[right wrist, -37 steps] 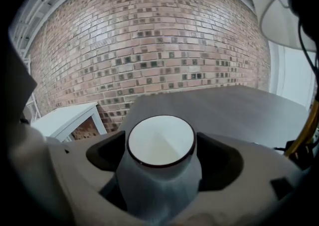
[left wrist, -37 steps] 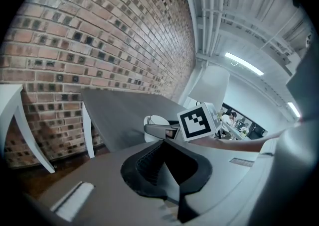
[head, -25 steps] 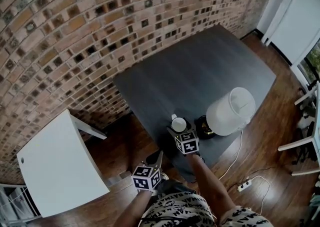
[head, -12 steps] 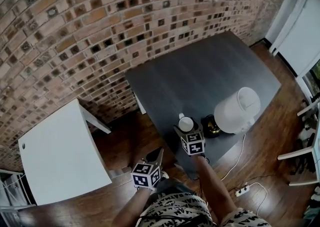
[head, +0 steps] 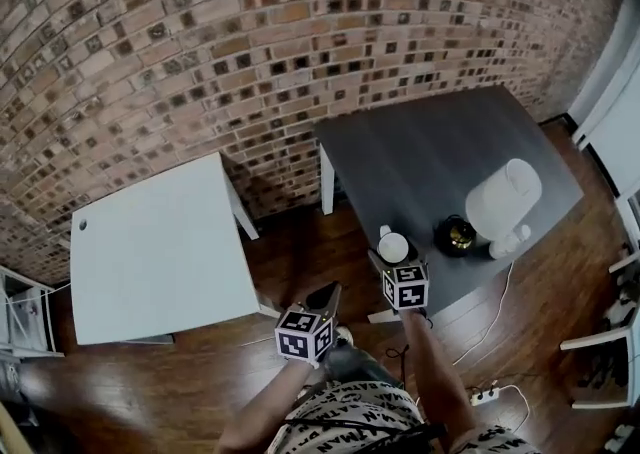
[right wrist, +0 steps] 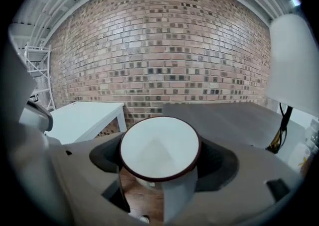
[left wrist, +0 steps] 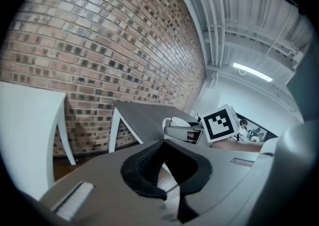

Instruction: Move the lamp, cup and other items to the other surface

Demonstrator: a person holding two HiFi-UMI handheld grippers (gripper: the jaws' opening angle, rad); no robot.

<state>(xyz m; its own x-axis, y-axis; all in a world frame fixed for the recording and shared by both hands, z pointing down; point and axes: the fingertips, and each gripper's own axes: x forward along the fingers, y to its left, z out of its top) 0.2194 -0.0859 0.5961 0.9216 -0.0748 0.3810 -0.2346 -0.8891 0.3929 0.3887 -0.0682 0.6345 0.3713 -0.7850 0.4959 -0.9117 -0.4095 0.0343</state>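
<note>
Both fwd: R tool point(head: 391, 254) clamps cup point(head: 393, 246), L tool point(head: 325, 296) nearer body.

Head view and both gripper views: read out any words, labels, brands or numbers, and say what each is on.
None: no readable text in any view. The left gripper and right gripper bear only black-and-white square marker patterns; the white cup with a dark red rim shows no print.

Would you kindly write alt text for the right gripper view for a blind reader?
A white, dark-rimmed cup is gripped in the right claw above wooden floor. Behind stand a white table at left, a dark table and a white lampshade at right, before a brick wall.
</note>
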